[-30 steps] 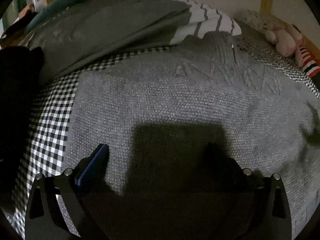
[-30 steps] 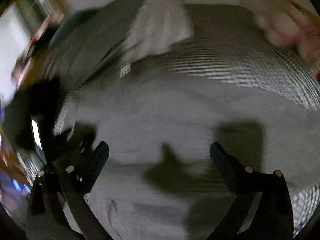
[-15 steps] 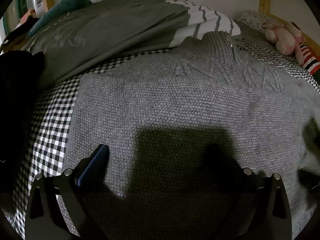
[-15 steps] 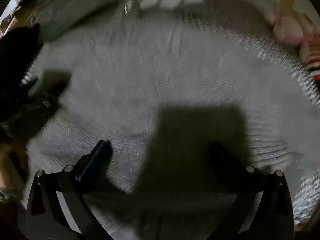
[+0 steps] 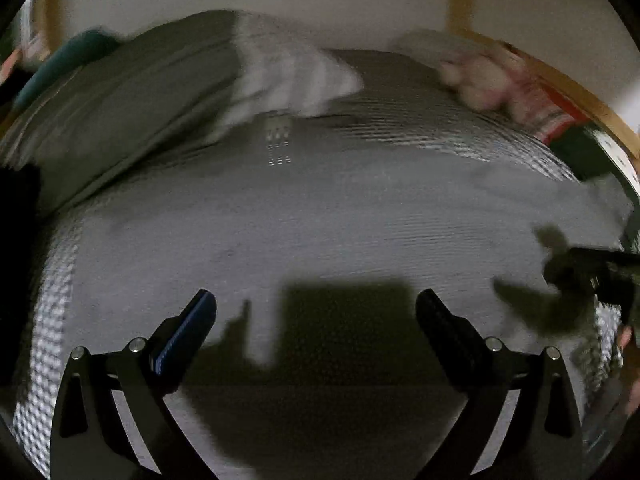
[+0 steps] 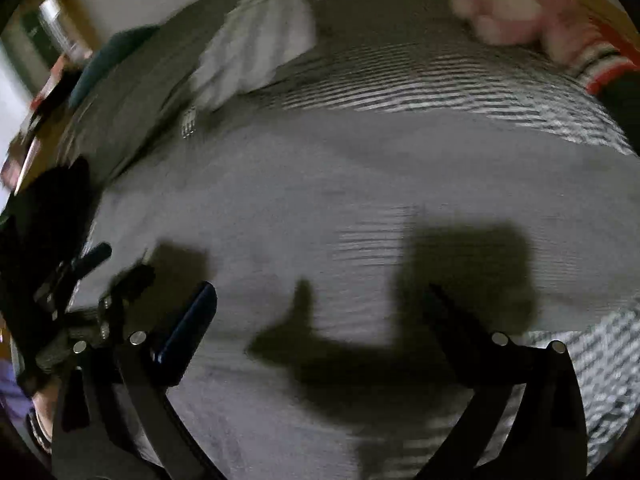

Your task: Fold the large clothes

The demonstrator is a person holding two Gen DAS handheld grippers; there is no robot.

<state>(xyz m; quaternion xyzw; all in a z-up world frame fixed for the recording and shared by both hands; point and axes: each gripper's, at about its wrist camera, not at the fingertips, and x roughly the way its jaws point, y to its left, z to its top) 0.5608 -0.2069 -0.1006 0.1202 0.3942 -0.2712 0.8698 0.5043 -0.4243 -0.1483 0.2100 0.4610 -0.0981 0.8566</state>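
A large grey knitted sweater (image 5: 320,224) lies spread flat on a bed with a black-and-white checked sheet (image 5: 52,320). It also fills the right wrist view (image 6: 340,200). My left gripper (image 5: 316,308) is open and empty, held above the sweater's lower part. My right gripper (image 6: 320,304) is open and empty above the sweater too. The right gripper's black body shows at the right edge of the left wrist view (image 5: 600,272). The left gripper's body shows at the left of the right wrist view (image 6: 80,292). Both views are blurred by motion.
A grey duvet (image 5: 120,96) and a white striped pillow (image 5: 288,76) lie at the head of the bed. A pink plush toy (image 5: 480,76) sits at the far right by the wooden bed frame (image 5: 580,92). Dark clothing (image 6: 44,208) lies at the left.
Both grippers have lifted and drawn back from the sweater, so more of the bed shows. Both views have gone blurry. The jaws have stayed open.
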